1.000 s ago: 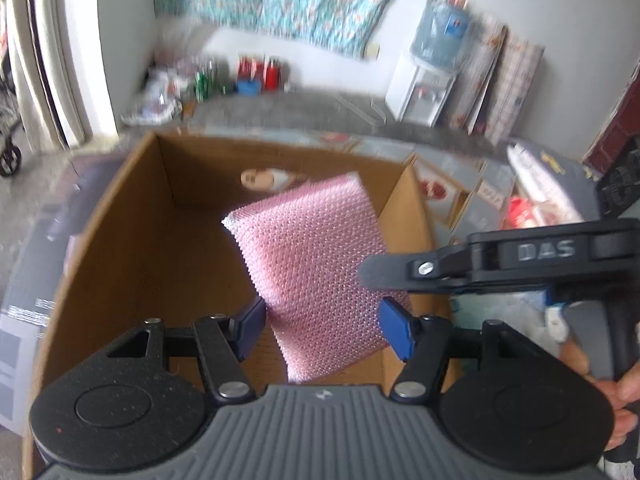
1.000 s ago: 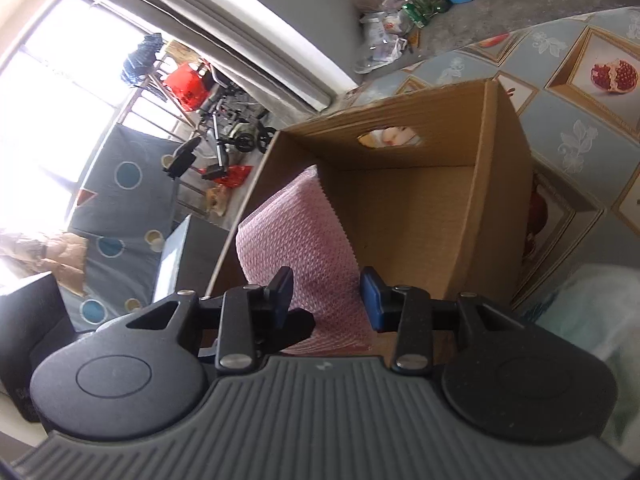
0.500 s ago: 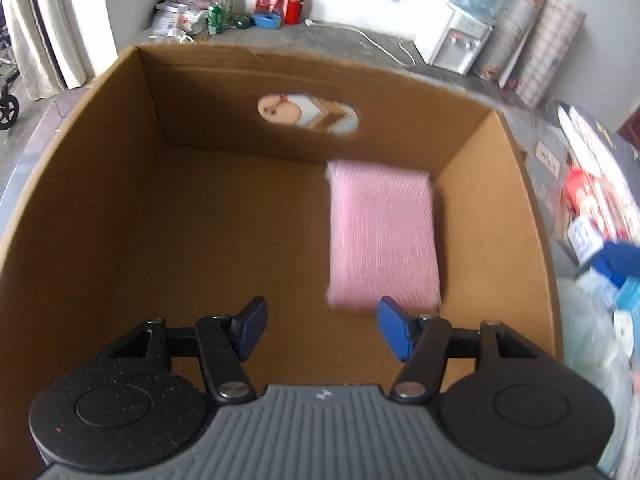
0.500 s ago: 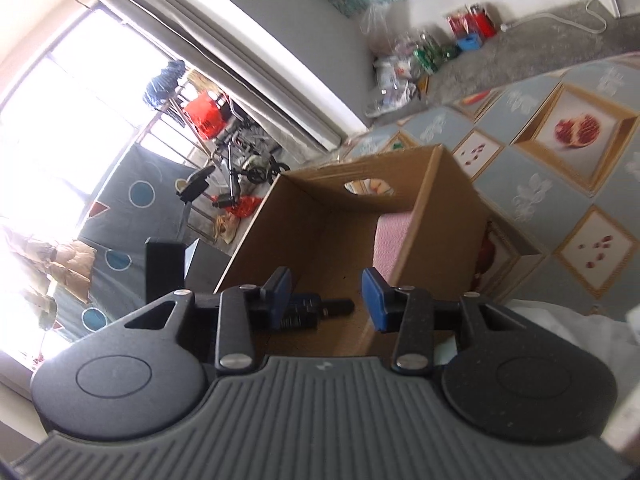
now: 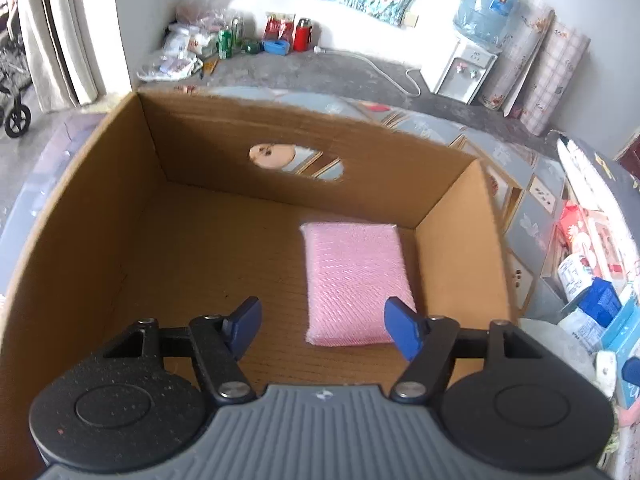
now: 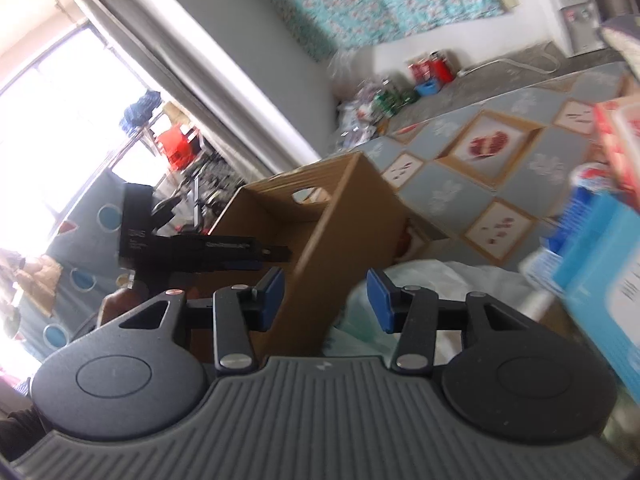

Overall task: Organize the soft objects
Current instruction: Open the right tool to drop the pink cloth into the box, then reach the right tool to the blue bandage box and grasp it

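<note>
A pink bubble-textured soft pad (image 5: pixel 354 280) lies flat on the floor of an open cardboard box (image 5: pixel 80 220), near its right wall. My left gripper (image 5: pixel 324 324) hovers over the box, pointing steeply down. Its jaws are opening, with nothing between the blue pads (image 5: pixel 400 332); the pad lies well below them. My right gripper (image 6: pixel 326 300) is outside the box (image 6: pixel 352 232), near its right corner. Its jaws are also opening and hold nothing. The left gripper's black body (image 6: pixel 160 248) shows over the box in the right wrist view.
A white plastic bag (image 6: pixel 440 280) and a blue carton (image 6: pixel 600 264) lie right of the box, with more packets (image 5: pixel 592 264) behind. The box stands on a patterned mat (image 6: pixel 480 168). Bottles and cans (image 5: pixel 256 40) and a water dispenser (image 5: pixel 468 68) line the far wall.
The pink pad, first held up between both grippers over the box, dropped and now lies flat inside. The right gripper swung out of the box to the right. Both grippers' jaws widened.
</note>
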